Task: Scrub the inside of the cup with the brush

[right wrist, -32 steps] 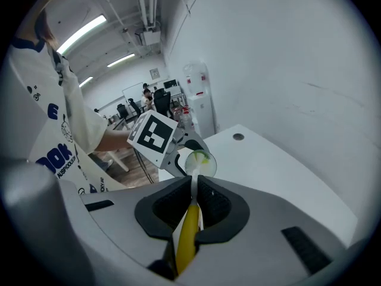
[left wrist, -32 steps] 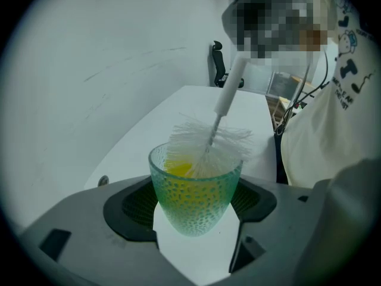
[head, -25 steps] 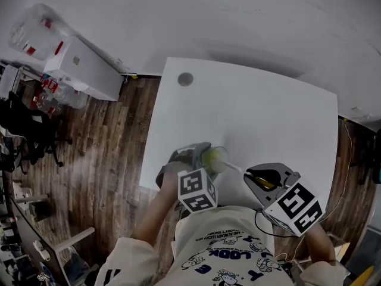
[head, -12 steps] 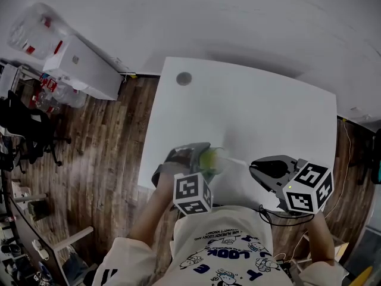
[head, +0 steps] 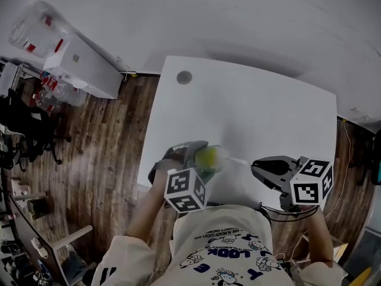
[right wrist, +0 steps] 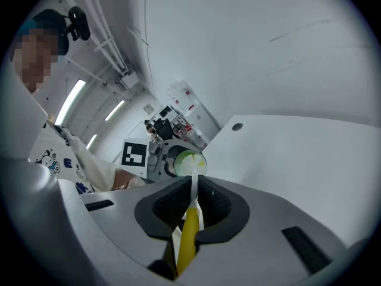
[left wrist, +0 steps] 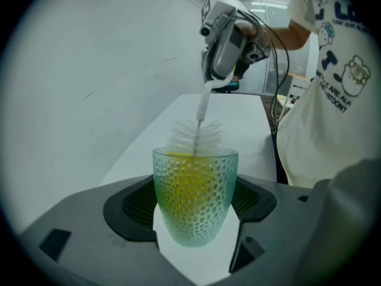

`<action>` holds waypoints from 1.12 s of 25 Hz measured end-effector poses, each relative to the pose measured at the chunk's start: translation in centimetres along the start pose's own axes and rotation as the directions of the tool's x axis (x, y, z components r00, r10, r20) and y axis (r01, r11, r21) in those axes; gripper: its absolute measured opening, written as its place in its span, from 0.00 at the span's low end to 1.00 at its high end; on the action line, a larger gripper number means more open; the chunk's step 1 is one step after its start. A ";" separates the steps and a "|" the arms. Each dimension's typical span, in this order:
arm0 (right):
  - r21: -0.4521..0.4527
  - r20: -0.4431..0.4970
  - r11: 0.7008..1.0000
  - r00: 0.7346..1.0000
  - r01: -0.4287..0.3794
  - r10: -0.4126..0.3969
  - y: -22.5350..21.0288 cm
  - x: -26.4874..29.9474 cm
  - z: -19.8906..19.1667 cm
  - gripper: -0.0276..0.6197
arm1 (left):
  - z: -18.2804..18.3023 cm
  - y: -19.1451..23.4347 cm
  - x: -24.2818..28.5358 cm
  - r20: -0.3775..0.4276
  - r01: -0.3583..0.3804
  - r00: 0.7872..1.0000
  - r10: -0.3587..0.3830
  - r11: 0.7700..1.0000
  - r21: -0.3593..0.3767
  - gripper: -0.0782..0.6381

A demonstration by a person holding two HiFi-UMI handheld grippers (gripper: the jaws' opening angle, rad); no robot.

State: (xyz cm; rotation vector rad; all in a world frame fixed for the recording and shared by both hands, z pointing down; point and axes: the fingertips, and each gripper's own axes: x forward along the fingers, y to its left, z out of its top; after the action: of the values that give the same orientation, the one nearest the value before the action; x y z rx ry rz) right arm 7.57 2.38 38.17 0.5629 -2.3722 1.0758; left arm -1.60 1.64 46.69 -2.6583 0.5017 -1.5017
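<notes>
While the left gripper (left wrist: 193, 210) clamps the cup (left wrist: 195, 183), the right gripper (right wrist: 192, 204) pinches the brush (left wrist: 196, 136).

Left gripper (head: 198, 157) and right gripper (head: 258, 167) both clamped.

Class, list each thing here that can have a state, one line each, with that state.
Left gripper: jaws shut on the cup.
Right gripper: jaws shut on the brush handle.
Cup: held off-centre above the table, brush head partly inside.
Brush: some bristles in the cup, some above its rim.
</notes>
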 end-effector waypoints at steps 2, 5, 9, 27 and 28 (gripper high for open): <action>0.002 0.011 1.000 1.000 -0.015 0.015 -0.1 -0.1 -0.2 0.11 | 0.1 0.0 -0.1 0.012 0.013 1.000 -0.013 1.000 -0.017 0.61; 0.002 0.021 1.000 0.999 -0.025 0.025 -0.2 -0.1 -0.5 0.11 | 0.3 0.1 -0.1 0.028 0.034 0.999 -0.033 0.998 -0.046 0.61; 0.019 0.034 0.999 0.999 -0.031 0.030 -0.2 -0.3 -0.9 0.11 | 0.5 0.2 -0.2 0.056 0.069 0.996 -0.064 0.993 -0.099 0.61; -0.268 -0.069 0.958 0.990 0.101 -0.123 3.0 0.2 -0.7 0.11 | -0.2 0.2 0.8 0.050 0.162 0.987 -0.155 0.962 -0.218 0.61; -0.298 -0.078 0.948 0.987 0.108 -0.137 3.3 0.2 -0.5 0.11 | -0.2 0.2 0.9 0.048 0.165 0.986 -0.159 0.962 -0.215 0.61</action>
State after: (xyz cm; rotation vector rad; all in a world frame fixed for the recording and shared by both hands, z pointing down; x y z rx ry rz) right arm 5.74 4.75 36.68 0.5281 -2.3186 0.6645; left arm -1.40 1.23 47.53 -2.9519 0.4841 -1.5265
